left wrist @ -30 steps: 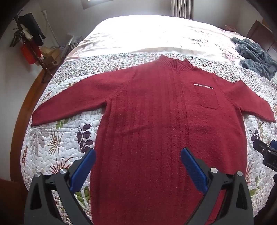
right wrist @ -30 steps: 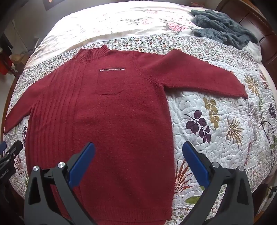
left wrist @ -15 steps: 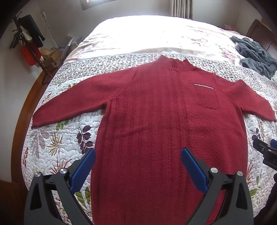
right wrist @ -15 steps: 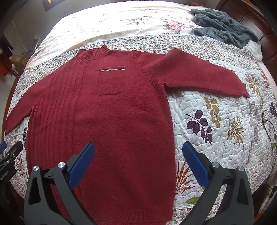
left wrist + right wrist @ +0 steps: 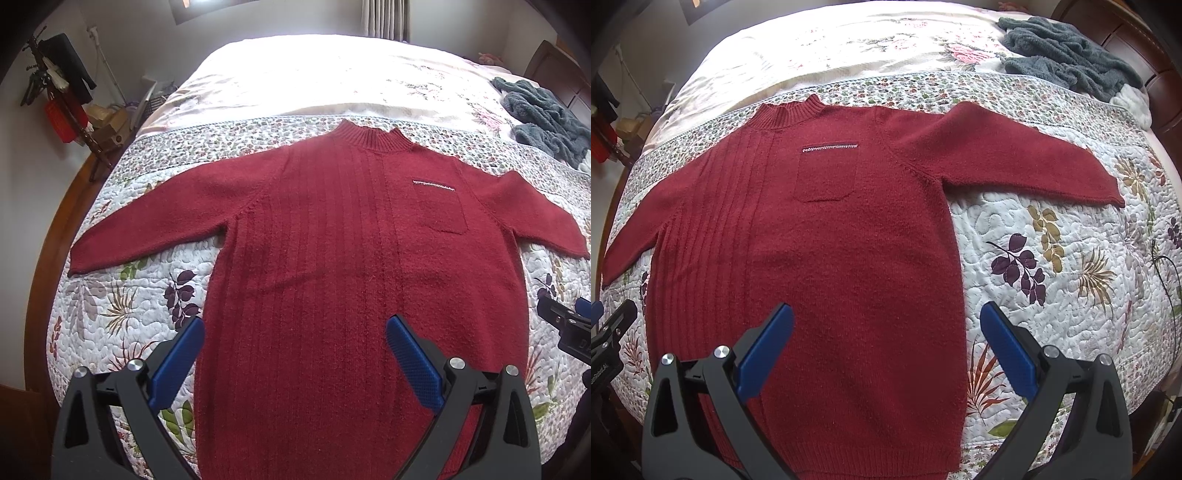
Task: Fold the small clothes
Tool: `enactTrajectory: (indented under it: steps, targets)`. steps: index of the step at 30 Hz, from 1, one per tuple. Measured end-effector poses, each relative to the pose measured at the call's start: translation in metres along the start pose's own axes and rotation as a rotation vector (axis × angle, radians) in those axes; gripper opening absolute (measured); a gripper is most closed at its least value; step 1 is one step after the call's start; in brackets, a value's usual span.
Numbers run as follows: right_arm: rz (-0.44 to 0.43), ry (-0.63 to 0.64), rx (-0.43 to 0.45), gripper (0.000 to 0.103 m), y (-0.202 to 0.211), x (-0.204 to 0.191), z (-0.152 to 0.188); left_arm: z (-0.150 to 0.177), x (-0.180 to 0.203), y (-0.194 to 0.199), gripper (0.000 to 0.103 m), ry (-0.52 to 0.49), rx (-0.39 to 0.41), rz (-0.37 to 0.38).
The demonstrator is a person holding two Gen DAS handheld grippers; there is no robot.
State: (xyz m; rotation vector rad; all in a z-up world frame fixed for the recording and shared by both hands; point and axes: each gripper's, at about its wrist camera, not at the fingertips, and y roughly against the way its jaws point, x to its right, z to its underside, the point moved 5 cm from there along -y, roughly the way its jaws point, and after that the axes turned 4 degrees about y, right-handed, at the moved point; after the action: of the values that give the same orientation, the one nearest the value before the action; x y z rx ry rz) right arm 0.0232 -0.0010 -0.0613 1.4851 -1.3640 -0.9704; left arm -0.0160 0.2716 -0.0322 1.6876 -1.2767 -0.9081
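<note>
Sweater [image 5: 332, 258] flat on quilt [image 5: 110, 306]; both claws spread.

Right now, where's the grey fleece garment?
In both views the grey fleece garment lies bunched at the bed's far right corner, by the dark wooden furniture, well beyond the red sweater and its right-hand sleeve, not touching it.

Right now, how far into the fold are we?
Done: the red sweater lies flat, face up on the quilt, both sleeves spread out, pocket showing. In hand: nothing; the left gripper and right gripper both hang open above the lower body, gripping no cloth. Left: every fold, sleeves and body alike. A grey garment sits bunched at the far corner.
</note>
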Motion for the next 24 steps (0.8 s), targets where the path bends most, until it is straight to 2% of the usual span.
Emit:
enactTrajectory:
  steps: [24]
  targets:
    - [-0.002,-0.002,0.002,0.1,-0.0014,0.001,-0.0002,0.0014,-0.0006,0.0012,0.099,0.001,0.005,-0.008]
